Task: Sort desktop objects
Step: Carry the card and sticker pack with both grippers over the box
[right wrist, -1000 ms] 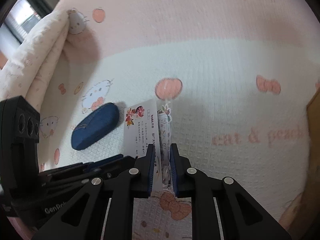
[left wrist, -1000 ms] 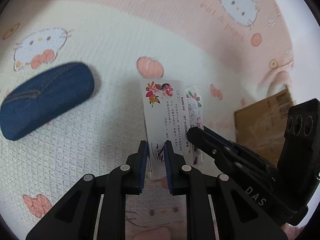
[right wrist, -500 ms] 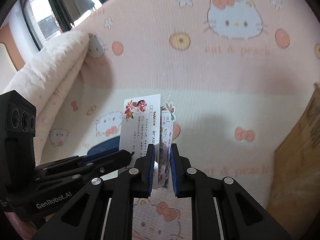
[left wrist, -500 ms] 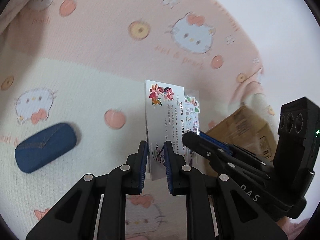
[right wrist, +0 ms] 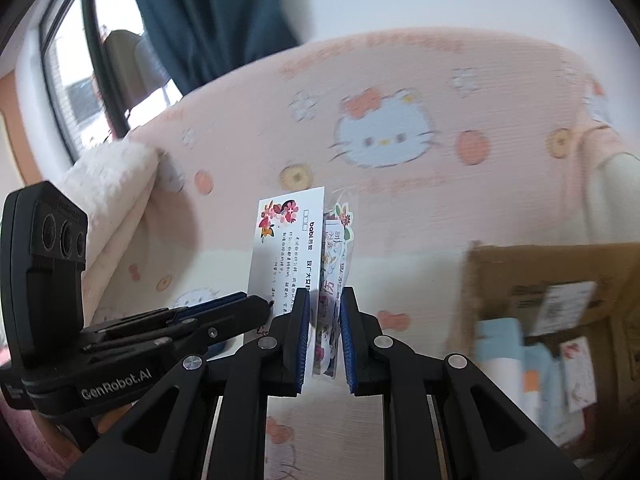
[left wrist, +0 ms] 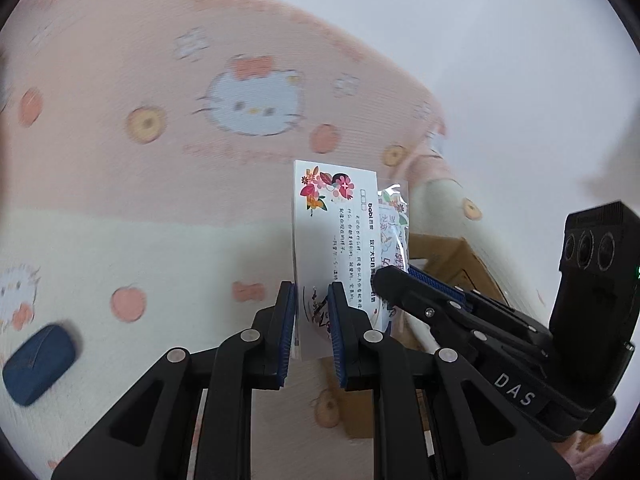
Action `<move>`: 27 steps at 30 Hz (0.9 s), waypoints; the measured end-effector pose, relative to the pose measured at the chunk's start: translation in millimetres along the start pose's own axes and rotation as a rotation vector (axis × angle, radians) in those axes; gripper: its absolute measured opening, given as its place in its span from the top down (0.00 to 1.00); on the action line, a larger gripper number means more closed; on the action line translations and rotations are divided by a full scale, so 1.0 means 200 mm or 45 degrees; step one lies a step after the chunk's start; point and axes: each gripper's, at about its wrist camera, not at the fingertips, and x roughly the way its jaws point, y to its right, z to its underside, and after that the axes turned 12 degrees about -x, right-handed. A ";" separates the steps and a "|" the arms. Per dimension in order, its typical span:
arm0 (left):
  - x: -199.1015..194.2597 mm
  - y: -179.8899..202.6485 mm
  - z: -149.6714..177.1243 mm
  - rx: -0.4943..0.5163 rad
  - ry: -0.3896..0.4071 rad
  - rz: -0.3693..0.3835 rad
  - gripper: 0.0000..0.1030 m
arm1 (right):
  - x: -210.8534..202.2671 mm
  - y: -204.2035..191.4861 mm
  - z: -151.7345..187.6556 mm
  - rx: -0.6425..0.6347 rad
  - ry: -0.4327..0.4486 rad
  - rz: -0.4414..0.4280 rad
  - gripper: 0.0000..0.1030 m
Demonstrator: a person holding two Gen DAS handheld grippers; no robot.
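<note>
My left gripper (left wrist: pixel 312 300) is shut on a white card with flower print and black text (left wrist: pixel 332 220). My right gripper (right wrist: pixel 324 312) is shut on a clear packet of stickers (right wrist: pixel 334 264) right beside the card (right wrist: pixel 288 240). Both are held upright in the air, side by side, above the Hello Kitty blanket (left wrist: pixel 160 208). The right gripper shows at the right of the left wrist view (left wrist: pixel 452 304), with the packet (left wrist: pixel 394 216) in it. A brown cardboard box (right wrist: pixel 560 280) holding several items is at the right.
A dark blue glasses case (left wrist: pixel 38 364) lies on the blanket at the lower left. A folded pale blanket (right wrist: pixel 116 200) is at the left. A window and dark curtain (right wrist: pixel 208 12) are behind. The box also shows behind the right gripper (left wrist: pixel 452 256).
Both grippers have lifted the card and the sticker packet up off the blanket and moved right. The glasses case has dropped away to the lower left and the box has come into view.
</note>
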 end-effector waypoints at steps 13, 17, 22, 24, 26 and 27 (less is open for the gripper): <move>0.31 0.46 0.10 0.154 -0.191 0.111 0.82 | -0.34 0.46 0.14 0.151 0.002 0.175 0.88; 0.47 0.58 0.11 0.181 -0.310 0.146 0.82 | -0.38 0.62 0.20 0.246 -0.046 0.230 0.88; 0.64 0.73 0.12 0.259 -0.420 0.135 0.82 | -0.46 0.81 0.28 0.382 -0.068 0.277 0.88; 0.72 0.79 0.13 0.275 -0.467 0.133 0.82 | -0.47 0.87 0.30 0.416 -0.090 0.287 0.88; 0.79 0.82 0.14 0.266 -0.508 0.152 0.82 | -0.48 0.93 0.33 0.450 -0.125 0.324 0.88; 0.82 0.84 0.15 0.268 -0.528 0.145 0.82 | -0.49 0.96 0.34 0.466 -0.137 0.339 0.88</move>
